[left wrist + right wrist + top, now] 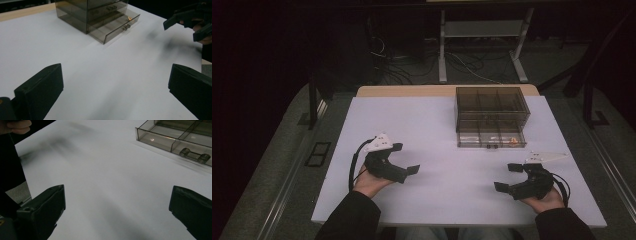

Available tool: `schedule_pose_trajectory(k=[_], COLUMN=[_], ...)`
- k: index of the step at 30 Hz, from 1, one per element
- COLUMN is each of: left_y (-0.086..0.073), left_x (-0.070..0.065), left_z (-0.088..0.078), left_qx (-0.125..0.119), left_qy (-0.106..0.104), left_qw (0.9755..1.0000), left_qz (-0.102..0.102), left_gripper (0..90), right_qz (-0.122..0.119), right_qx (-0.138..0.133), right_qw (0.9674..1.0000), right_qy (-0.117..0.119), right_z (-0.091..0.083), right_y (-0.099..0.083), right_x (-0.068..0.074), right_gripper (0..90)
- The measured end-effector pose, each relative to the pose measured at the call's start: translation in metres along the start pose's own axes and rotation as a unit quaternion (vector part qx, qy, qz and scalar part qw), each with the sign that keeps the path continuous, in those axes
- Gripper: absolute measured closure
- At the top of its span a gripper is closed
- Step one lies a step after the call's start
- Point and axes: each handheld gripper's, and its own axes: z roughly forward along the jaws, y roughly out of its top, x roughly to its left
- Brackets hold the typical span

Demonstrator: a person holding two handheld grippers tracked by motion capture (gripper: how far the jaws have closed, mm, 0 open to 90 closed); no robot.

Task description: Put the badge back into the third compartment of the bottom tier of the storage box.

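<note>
A smoky clear drawer cabinet [492, 106] stands on the white table [437, 130] at the back right, its bottom drawer [490, 138] pulled out toward me. A small orange object [513, 142] lies in the drawer's right compartment. In the left gripper view the cabinet [92, 11] sits far ahead with the open drawer [117, 26]. The right gripper view catches the drawer's front and handle [194, 155]. My left gripper [405, 158] rests open at the table's near left, my right gripper [507, 177] open at the near right. Nothing lies between the jaws of either.
The table's near edge lies just behind both hands. Beyond the far edge stands a metal-legged frame [482, 45] with cables on a dark floor. A black floor plate [317, 153] lies left of the table.
</note>
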Motion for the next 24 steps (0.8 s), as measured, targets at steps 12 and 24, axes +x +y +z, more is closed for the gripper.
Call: schedule_pose_trajectory(k=[12, 24], left_y=[-0.034, -0.055], left_x=[0.006, 0.005], left_z=[-0.022, -0.020], left_qx=[-0.006, -0.013], left_qy=[0.024, 0.026], left_qw=[0.9993, 0.9984], left_qz=[-0.028, -0.048], left_gripper=[0.0, 0.0], right_qz=[0.000, 0.000], right_qx=[0.003, 0.004], right_qw=[1.0000, 1.0000], right_qy=[0.000, 0.001], right_z=[0.002, 0.002], right_y=[0.000, 0.000], right_x=[0.001, 0.001], right_gripper=[0.0, 0.0])
